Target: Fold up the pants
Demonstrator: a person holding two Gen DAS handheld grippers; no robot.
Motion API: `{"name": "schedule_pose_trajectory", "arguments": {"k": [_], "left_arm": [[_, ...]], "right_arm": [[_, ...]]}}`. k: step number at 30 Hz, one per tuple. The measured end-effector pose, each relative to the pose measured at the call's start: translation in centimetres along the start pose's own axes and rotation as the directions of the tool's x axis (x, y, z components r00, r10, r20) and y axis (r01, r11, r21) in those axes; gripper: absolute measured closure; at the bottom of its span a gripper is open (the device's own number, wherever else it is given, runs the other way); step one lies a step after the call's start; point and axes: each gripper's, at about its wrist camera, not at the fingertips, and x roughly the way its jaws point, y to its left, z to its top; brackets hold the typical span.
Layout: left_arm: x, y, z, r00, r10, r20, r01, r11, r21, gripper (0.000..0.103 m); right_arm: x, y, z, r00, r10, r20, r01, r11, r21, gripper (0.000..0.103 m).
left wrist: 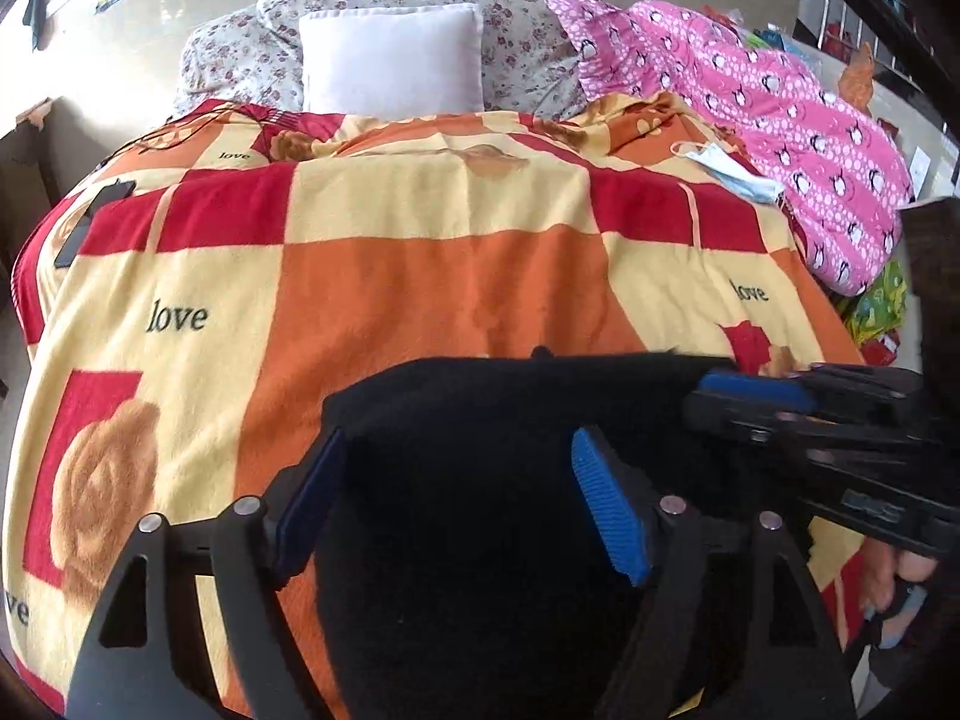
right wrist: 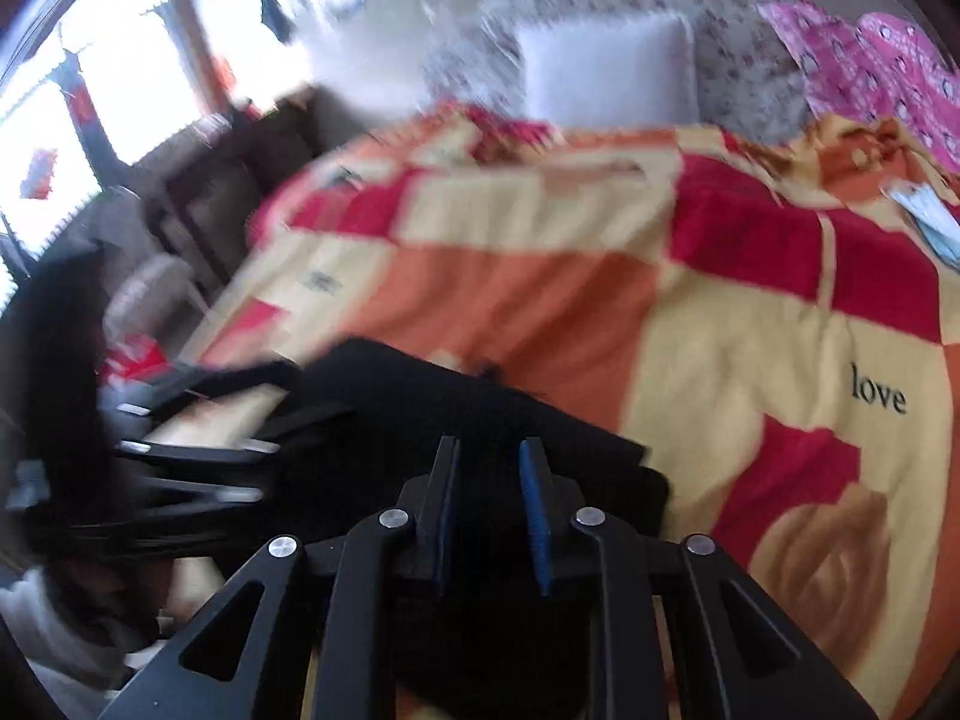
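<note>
The black pants [left wrist: 480,420] lie as a dark folded slab at the near edge of the bed. My left gripper [left wrist: 459,501] is open, its blue pads wide apart just over the pants, holding nothing. My right gripper shows at the right of the left wrist view [left wrist: 756,396], lying across the pants' right edge. In the blurred right wrist view the pants [right wrist: 420,396] lie below my right gripper [right wrist: 489,516], whose jaws stand a narrow gap apart with black cloth behind them; I cannot tell if cloth is pinched. My left gripper [right wrist: 198,468] shows at the left.
The bed is covered by a red, orange and cream checked blanket [left wrist: 420,276] printed with "love". A white pillow [left wrist: 390,60] and floral bedding sit at the head. A pink penguin-print cloth [left wrist: 798,138] and a face mask [left wrist: 732,171] lie at the right.
</note>
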Motion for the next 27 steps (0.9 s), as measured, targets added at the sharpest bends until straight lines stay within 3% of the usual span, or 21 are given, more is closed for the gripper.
{"name": "schedule_pose_trajectory", "arguments": {"k": [2,5,7,8,12,14,15,16,22,27], "left_arm": [[0.7,-0.2,0.2,1.000,0.009,-0.006,-0.009,1.000,0.009,0.022],[0.7,0.0,0.3,1.000,-0.008,-0.007,0.008,1.000,-0.010,0.021],[0.3,0.3,0.2,1.000,-0.019,-0.007,0.019,1.000,-0.024,0.022],[0.0,0.4,0.1,1.000,-0.023,-0.003,0.023,0.999,-0.033,0.022],[-0.8,0.6,-0.6,1.000,-0.030,0.002,0.030,0.998,-0.053,0.022],[-0.8,0.4,-0.8,1.000,-0.020,0.001,0.020,0.998,-0.051,0.022],[-0.8,0.4,-0.8,1.000,-0.017,-0.001,0.017,0.999,-0.052,0.022],[-1.0,0.4,-0.9,1.000,-0.019,-0.006,0.019,0.998,-0.055,0.022],[-2.7,0.5,-1.6,0.999,-0.037,0.006,0.037,0.997,-0.069,0.021],[-1.9,-0.3,-2.5,1.000,0.020,-0.004,-0.020,0.999,-0.038,0.021]], "right_arm": [[0.7,-1.9,0.0,1.000,-0.006,0.002,0.006,0.998,0.062,0.086],[-2.0,-2.9,-0.5,0.997,0.057,0.051,-0.063,0.990,0.129,0.076],[-4.1,-2.7,-1.2,0.994,0.074,0.075,-0.083,0.989,0.119,0.056],[-5.0,-2.4,-1.8,0.993,0.085,0.084,-0.094,0.989,0.110,0.052],[-5.7,-0.9,-3.5,0.986,0.155,0.063,-0.160,0.983,0.088,0.050],[-5.1,-0.1,-4.1,0.988,0.145,0.057,-0.149,0.986,0.074,0.058],[-4.9,0.3,-4.3,0.989,0.132,0.068,-0.136,0.989,0.059,0.086],[-4.9,0.6,-4.5,0.989,0.129,0.070,-0.133,0.990,0.050,0.101],[-7.4,1.4,-6.1,0.997,0.058,0.055,-0.057,0.998,-0.031,0.102],[-5.0,0.4,-8.2,0.998,0.058,0.004,-0.058,0.998,0.015,0.101]]}}
